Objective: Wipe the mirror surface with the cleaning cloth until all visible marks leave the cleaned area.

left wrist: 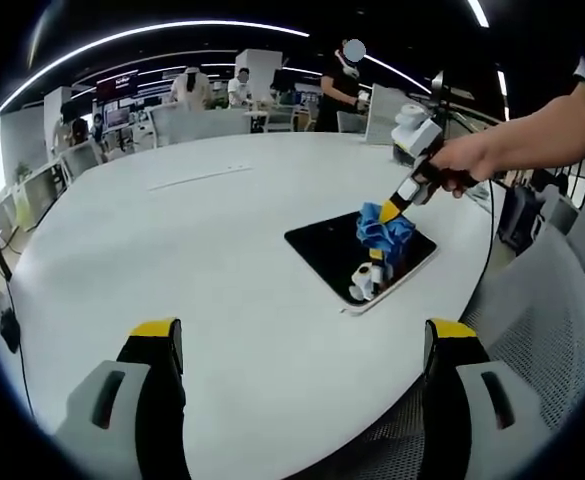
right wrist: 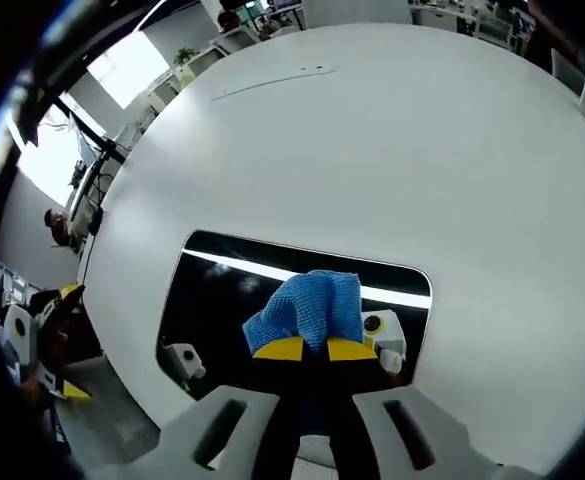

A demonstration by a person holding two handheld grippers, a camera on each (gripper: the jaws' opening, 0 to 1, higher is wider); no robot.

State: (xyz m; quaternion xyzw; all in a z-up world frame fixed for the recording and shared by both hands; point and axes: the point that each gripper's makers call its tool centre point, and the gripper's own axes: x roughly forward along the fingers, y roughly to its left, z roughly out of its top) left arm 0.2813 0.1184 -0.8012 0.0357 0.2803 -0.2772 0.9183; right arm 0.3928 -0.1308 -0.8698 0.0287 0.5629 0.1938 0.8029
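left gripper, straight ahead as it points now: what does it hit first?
Probably bare table. The left gripper is open, off the near edge, aimed across the white top. The mirror with the cloth lies right of that line. Height above the table is hard to judge.

cloth (right wrist: 310, 310) covers mirror (right wrist: 222, 290) centre; marks beneath cannot be judged.

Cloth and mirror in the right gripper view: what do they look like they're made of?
The blue cloth looks like soft woven or microfibre fabric: a fine grid texture shows, and it bunches into folds where the right gripper pinches it. The mirror appears to be glossy glass or a similar polished sheet: it reads dark and reflects a bright ceiling light strip sharply. Its rounded corners show a pale edge, possibly a plastic frame.
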